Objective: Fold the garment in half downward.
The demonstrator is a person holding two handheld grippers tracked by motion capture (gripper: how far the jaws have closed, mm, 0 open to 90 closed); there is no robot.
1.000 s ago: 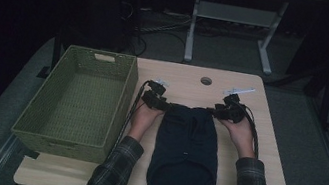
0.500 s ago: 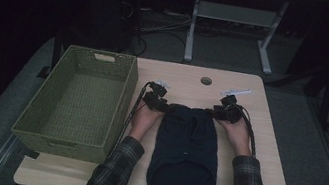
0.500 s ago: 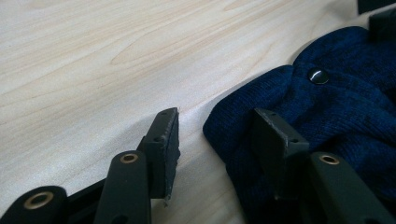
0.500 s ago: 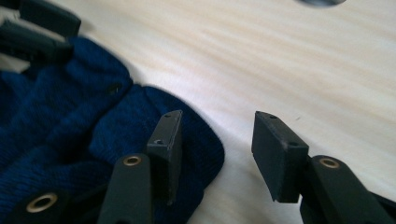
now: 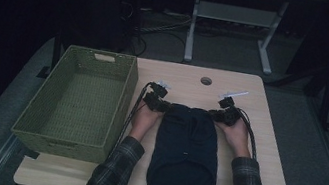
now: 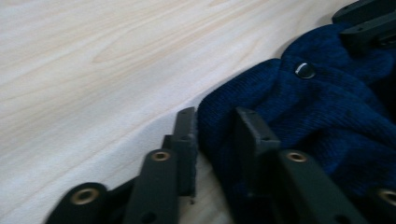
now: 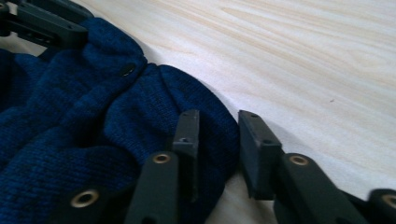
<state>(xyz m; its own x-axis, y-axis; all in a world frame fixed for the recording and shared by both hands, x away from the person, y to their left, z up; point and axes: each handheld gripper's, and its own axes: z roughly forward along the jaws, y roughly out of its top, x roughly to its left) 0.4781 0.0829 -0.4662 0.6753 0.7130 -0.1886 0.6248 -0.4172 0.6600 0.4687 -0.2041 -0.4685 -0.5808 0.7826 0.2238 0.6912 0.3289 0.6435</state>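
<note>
While the light wood tabletop (image 5: 244, 151) carries a green woven basket (image 5: 80, 98) at left, a dark blue knit garment (image 5: 186, 152) lies flat at center. Left claw (image 6: 215, 135) and right claw (image 7: 217, 135) each straddle a far corner, jaws partly open with fabric between. Both hands sit slightly nearer than before.

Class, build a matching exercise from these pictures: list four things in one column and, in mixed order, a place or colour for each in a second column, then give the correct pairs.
Things:
1. green woven basket
2. dark blue knitted garment
3. left gripper
4. round hole in the tabletop

Descriptions:
A. lies flat in the middle of the table
B. at the garment's far left corner
C. stands at the table's left side
D. near the table's far edge

Pairs: 1-C, 2-A, 3-B, 4-D
</note>
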